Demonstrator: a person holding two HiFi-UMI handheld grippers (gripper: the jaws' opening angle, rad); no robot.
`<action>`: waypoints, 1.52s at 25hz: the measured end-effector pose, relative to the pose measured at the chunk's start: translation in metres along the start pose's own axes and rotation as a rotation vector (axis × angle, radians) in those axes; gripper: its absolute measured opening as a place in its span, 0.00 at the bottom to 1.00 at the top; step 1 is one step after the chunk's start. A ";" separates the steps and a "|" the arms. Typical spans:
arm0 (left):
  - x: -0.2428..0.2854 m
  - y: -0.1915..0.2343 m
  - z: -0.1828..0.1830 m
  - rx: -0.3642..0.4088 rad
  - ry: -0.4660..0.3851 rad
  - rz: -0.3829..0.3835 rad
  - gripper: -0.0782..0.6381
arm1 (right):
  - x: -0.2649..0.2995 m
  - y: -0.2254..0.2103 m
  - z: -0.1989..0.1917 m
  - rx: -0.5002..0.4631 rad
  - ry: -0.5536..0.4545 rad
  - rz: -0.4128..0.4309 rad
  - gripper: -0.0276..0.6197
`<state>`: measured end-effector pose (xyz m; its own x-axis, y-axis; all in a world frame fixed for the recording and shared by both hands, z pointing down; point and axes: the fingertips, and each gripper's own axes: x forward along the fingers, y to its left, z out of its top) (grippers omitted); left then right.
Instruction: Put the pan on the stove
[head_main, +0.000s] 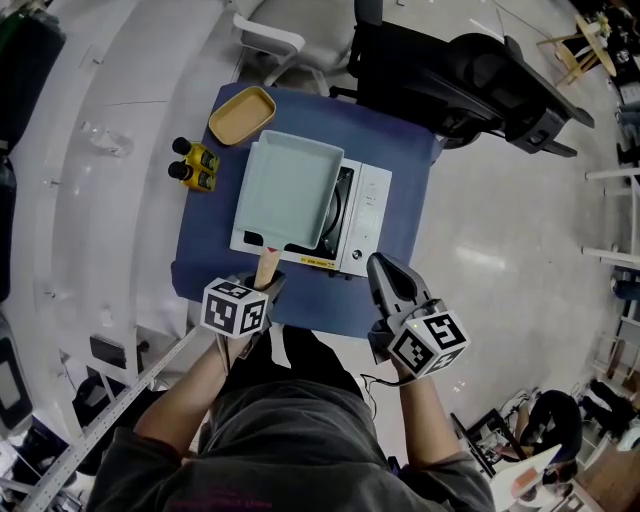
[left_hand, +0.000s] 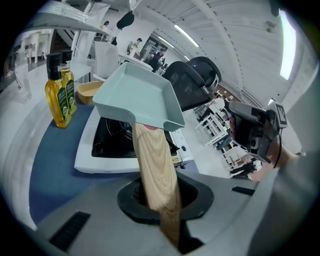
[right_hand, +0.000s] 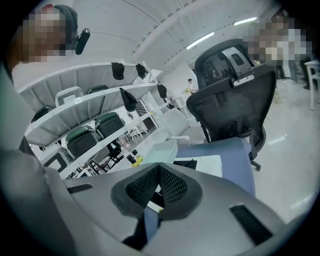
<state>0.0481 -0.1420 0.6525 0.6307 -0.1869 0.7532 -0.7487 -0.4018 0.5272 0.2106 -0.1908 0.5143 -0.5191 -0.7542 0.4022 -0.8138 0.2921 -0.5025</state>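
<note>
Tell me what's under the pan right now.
The white stove sits under the pan. In the head view its black burner peeks out at the pan's right edge; the rest of it is covered. Whether the pan touches the burner cannot be told.

Left gripper clamped, right gripper closed.

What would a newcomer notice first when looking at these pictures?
The pale green pan stands out first, over the white stove in the middle of the blue table. The left hand-held gripper is shut on its wooden handle at the near edge. The right hand-held gripper is shut and empty on the right, and two yellow bottles stand left of the stove.
</note>
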 end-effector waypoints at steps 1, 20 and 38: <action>0.002 0.001 -0.001 -0.005 0.002 0.000 0.16 | -0.001 -0.001 -0.002 0.002 0.002 -0.001 0.05; 0.022 0.004 -0.013 -0.036 0.046 0.038 0.16 | -0.006 -0.006 -0.016 0.019 0.027 0.004 0.05; 0.030 0.003 -0.019 -0.041 0.076 0.066 0.16 | -0.016 -0.012 -0.022 0.032 0.020 0.000 0.05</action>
<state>0.0612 -0.1312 0.6842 0.5637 -0.1424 0.8136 -0.7966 -0.3540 0.4900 0.2234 -0.1694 0.5307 -0.5248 -0.7421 0.4170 -0.8049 0.2732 -0.5268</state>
